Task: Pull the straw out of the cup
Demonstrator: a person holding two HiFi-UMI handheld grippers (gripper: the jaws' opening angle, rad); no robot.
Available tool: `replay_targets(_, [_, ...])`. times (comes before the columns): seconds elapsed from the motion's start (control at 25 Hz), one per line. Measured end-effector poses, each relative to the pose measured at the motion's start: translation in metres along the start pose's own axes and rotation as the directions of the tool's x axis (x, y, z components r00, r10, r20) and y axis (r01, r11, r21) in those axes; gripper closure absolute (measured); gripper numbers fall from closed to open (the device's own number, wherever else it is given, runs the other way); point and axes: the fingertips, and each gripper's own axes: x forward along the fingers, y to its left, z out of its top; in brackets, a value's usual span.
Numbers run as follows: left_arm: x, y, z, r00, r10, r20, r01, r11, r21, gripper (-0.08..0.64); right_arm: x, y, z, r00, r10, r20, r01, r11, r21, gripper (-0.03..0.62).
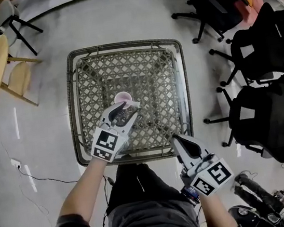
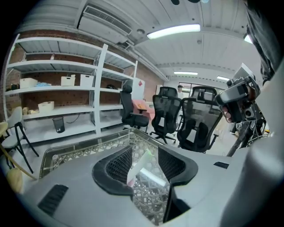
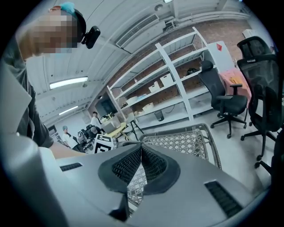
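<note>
The left gripper [image 1: 122,108] is stretched out over the glass-topped wicker table [image 1: 122,47], tilted a little downward, its jaws standing wide apart. Between them, seen from the left gripper view, the straw [image 2: 142,163] leans upward and to the right, white with a pale green tip. It stands nearer the left jaw than the right, and neither pad presses on it, though whether it brushes the left pad cannot be told. Just ahead of this gripper's tips, in the head view, sits the pink cup [image 1: 123,97], near the middle of the table. Whether the straw's lower end is in the cup cannot be made out. The right gripper [image 1: 176,140] is well to the right of the left one and nearer the person, at the table's near edge. Its jaws are closed together tip to tip with nothing between them, and only the table's weave shows below them. Black office chairs [image 1: 260,114] stand on the floor beyond the right gripper's right side.
</note>
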Motion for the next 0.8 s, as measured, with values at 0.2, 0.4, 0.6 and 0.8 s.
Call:
replay_targets(0.2, [0.015, 0.004, -0.012, 0.999, -0.018, -0.026, 0.019, 1.000, 0.013, 0.368, 0.006, -0.007, -0.012, 1.000, -0.008, -0.019, 0.009, 1.000, 0.026, 0.580])
replay_targets(0.4, [0.029, 0.005, -0.021, 0.998, -0.036, -0.051, 0.038, 0.999, 0.029, 0.365, 0.013, -0.012, -0.018, 0.999, -0.009, -0.036, 0.011, 0.999, 0.045, 0.580])
replay_targets(0.6, [0.039, 0.008, -0.033, 0.996, -0.039, -0.082, 0.042, 0.998, 0.035, 0.365, 0.017, -0.018, -0.023, 0.998, -0.014, -0.054, 0.017, 0.998, 0.059, 0.580])
replay_targets(0.8, [0.047, 0.015, -0.039, 0.995, -0.025, -0.095, 0.029, 0.999, 0.043, 0.365, 0.022, -0.021, -0.030, 0.998, -0.014, -0.067, 0.019, 0.997, 0.070, 0.580])
